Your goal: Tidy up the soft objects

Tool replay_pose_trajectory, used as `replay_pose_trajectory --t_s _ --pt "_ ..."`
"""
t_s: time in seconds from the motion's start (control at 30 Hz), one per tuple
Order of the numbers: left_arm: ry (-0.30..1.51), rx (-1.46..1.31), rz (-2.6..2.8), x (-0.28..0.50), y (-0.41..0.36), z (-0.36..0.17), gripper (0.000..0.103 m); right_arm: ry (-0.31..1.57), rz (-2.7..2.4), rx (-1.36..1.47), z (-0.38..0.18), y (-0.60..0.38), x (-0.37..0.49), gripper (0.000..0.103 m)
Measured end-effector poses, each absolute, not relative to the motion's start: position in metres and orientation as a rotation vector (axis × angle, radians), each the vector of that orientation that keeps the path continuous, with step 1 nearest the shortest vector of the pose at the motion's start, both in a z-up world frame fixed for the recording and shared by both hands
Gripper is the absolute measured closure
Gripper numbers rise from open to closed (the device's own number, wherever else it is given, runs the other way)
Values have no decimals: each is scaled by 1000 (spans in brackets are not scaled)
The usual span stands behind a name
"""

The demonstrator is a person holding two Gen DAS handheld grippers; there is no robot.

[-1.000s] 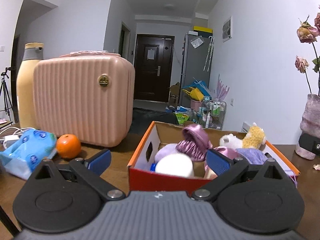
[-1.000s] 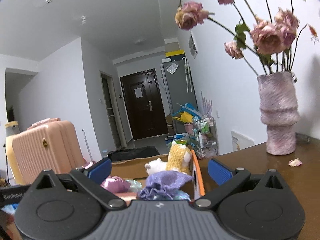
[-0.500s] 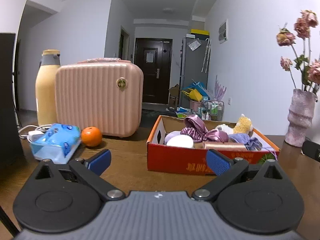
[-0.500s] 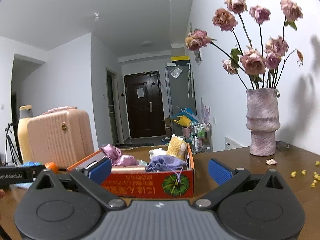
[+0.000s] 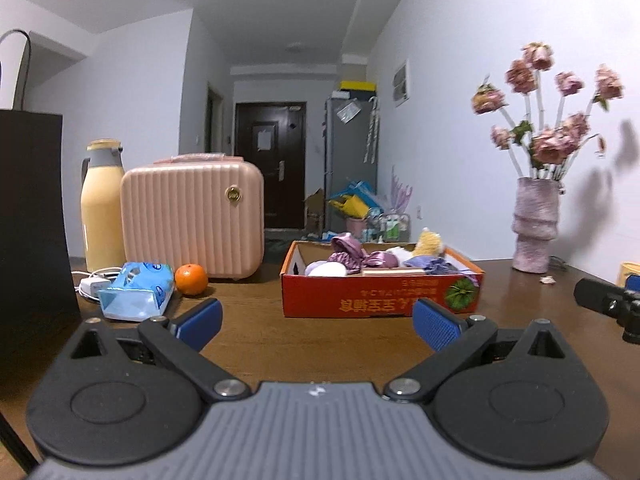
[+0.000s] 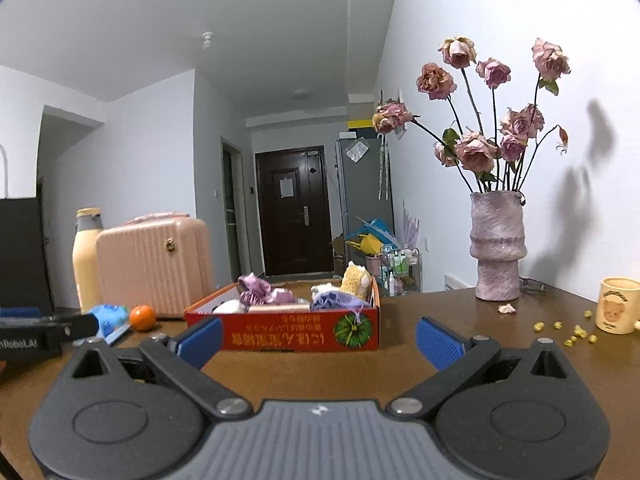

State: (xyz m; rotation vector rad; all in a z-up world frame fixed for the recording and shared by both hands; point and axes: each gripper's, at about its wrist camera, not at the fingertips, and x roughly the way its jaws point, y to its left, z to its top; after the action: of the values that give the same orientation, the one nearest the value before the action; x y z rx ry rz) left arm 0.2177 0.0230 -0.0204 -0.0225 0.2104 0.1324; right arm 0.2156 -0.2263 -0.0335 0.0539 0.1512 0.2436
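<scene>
both grippers pulled back from red box (image 5: 382,305) since earlier frame | soft objects (image 5: 352,258) seen piled inside box, mid-table | left gripper (image 5: 316,322) spread wide, nothing held | right gripper (image 6: 318,338) likewise | orange (image 5: 191,279), pink case (image 5: 192,220) left; vase (image 6: 496,244) right

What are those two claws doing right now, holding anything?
Left claw: open, holding nothing, short of the red box.
Right claw: open, holding nothing, also short of the box.
</scene>
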Motion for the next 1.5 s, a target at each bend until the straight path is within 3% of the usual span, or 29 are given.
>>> replay_pose_trajectory --t_s 0.5,1.5 --pt "169 5 68 136 11 -23 0 177 219 17 -26 -237 152 0" --pt "144 19 59 127 6 -21 0 142 241 2 -19 -232 139 0"
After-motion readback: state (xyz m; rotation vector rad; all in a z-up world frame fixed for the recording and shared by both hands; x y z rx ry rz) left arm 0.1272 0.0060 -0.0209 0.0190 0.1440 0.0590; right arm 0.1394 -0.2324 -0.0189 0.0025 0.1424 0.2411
